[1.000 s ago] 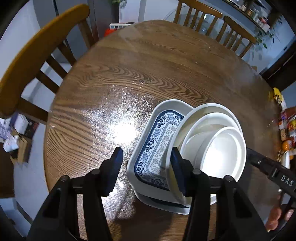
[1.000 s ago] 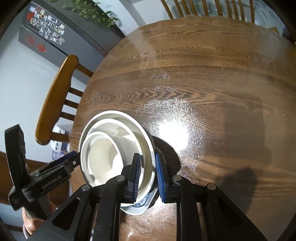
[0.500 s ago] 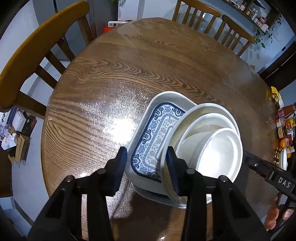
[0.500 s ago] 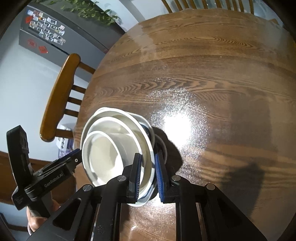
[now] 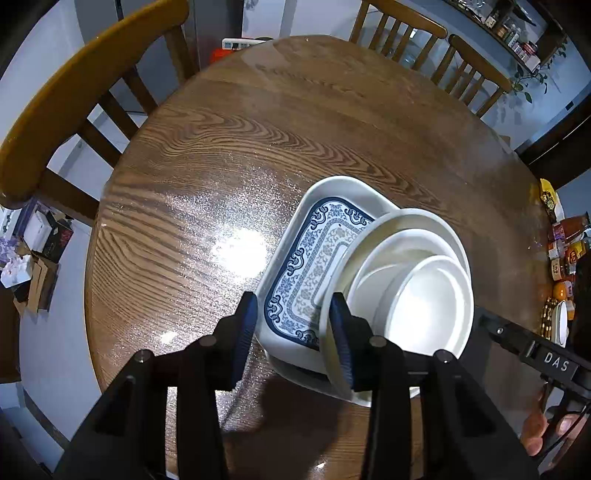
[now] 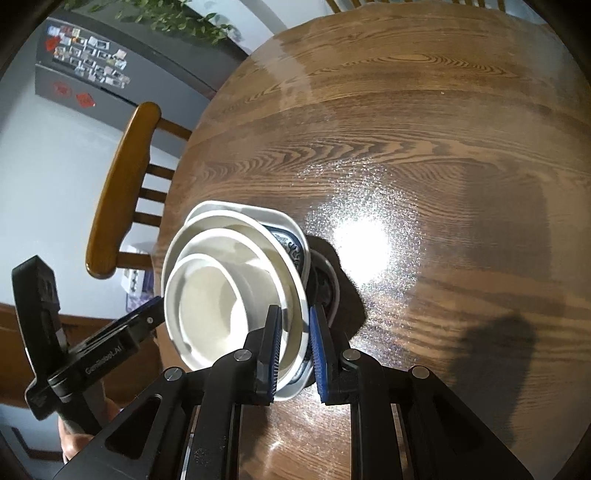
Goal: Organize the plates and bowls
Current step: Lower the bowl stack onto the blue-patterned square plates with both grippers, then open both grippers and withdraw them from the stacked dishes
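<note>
A stack of dishes stands on the round wooden table (image 5: 229, 155). A blue-patterned rectangular plate (image 5: 314, 266) lies over a white dish underneath. On it rest nested white bowls: a wide outer bowl (image 5: 417, 221) and a small inner bowl (image 5: 428, 306). My left gripper (image 5: 291, 328) straddles the near corner of the patterned plate, jaws apart, with the outer bowl's rim against its right finger. My right gripper (image 6: 293, 350) is shut on the rims of the outer bowl (image 6: 295, 295) and patterned plate (image 6: 291, 243) at the stack's other side.
Wooden chairs (image 5: 74, 96) stand around the table, one at the left (image 6: 118, 184) and two at the far side (image 5: 399, 29). Bottles and jars (image 5: 565, 251) sit off the table's right edge. Boxes (image 5: 33, 243) lie on the floor at the left.
Both grippers have risen and pulled back a little, so the stack looks smaller and farther. The left jaws have narrowed around the plate corner. The right gripper stays on the rim.
</note>
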The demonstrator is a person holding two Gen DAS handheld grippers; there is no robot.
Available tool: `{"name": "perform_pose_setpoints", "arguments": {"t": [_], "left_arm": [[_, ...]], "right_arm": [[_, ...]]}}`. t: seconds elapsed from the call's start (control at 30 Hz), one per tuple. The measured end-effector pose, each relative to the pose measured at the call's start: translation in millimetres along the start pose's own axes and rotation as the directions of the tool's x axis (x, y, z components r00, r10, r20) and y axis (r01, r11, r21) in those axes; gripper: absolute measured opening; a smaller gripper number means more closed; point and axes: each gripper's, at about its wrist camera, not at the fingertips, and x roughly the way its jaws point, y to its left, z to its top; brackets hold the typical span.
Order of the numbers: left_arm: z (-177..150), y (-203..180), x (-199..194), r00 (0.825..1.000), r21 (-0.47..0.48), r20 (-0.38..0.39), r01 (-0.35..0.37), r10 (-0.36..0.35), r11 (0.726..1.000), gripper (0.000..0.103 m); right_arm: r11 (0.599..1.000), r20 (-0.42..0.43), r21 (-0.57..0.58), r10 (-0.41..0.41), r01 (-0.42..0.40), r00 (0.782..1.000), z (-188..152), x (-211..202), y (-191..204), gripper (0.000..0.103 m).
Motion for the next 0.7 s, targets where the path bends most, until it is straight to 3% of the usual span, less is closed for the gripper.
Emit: {"name": "perform_pose_setpoints", "arguments": {"t": [0.2,0.37,0.43,0.6,0.7], "left_arm": [[-1.1,1.6,-3.3,1.000,0.005,0.015,0.000,0.000,1.000,0.041],[-0.6,0.4,-10.3,0.998,0.012,0.052,-0.018,0.017,1.000,0.053],[1.2,1.8,-14.6,0.997,0.005,0.072,-0.009,0.008,1.000,0.067],[5.8,-0.1,-25.1,0.992,0.010,0.120,-0.026,0.025,1.000,0.067],[5.3,-0.7,-28.8,0.990,0.015,0.139,-0.038,0.035,0.999,0.073]], "right_arm": [[0.999,0.039,-0.031,-0.038,0.039,0.999,-1.3,-6.8,7.2,0.019],[0.992,0.105,-0.076,-0.094,0.102,0.990,-0.2,-19.5,15.8,0.019],[0.993,0.105,-0.074,-0.089,0.097,0.990,1.1,-19.8,15.0,0.019],[0.994,0.114,-0.069,-0.078,0.087,0.990,-0.1,-20.7,12.2,0.019],[0.993,0.130,-0.077,-0.081,0.092,0.988,-2.5,-25.5,13.0,0.019]]}}
